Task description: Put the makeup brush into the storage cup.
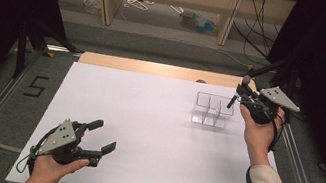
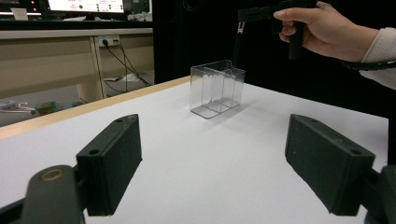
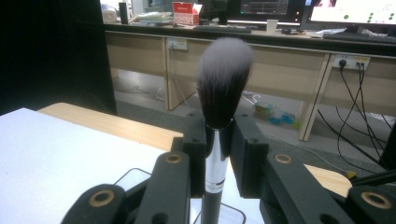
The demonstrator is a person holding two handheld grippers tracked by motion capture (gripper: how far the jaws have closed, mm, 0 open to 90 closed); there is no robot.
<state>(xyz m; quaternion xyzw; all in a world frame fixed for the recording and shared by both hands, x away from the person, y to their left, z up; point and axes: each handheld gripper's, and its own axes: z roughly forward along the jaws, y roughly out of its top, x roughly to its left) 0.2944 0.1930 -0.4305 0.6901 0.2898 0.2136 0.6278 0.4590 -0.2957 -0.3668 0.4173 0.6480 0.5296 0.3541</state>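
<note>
A makeup brush point(image 3: 223, 79) with a fluffy dark, white-tipped head stands bristles-up between the jaws of my right gripper point(image 3: 217, 140), which is shut on its silver ferrule. From above, the right gripper point(image 1: 245, 97) hovers just over the right end of a clear, divided plastic box point(image 1: 212, 110) on the white table, and the brush handle point(image 1: 231, 102) points down at the box. My left gripper point(image 1: 103, 135) rests low near the table's front left, open and holding nothing. The left gripper view looks between its wide-apart jaws at the box point(image 2: 217, 88), with the brush handle point(image 2: 238, 44) hanging above it.
A white sheet point(image 1: 144, 129) covers the table, with a wooden strip along its far edge point(image 1: 155, 68). Metal rails run along both sides. Desks, cables and small items on the floor lie beyond the table.
</note>
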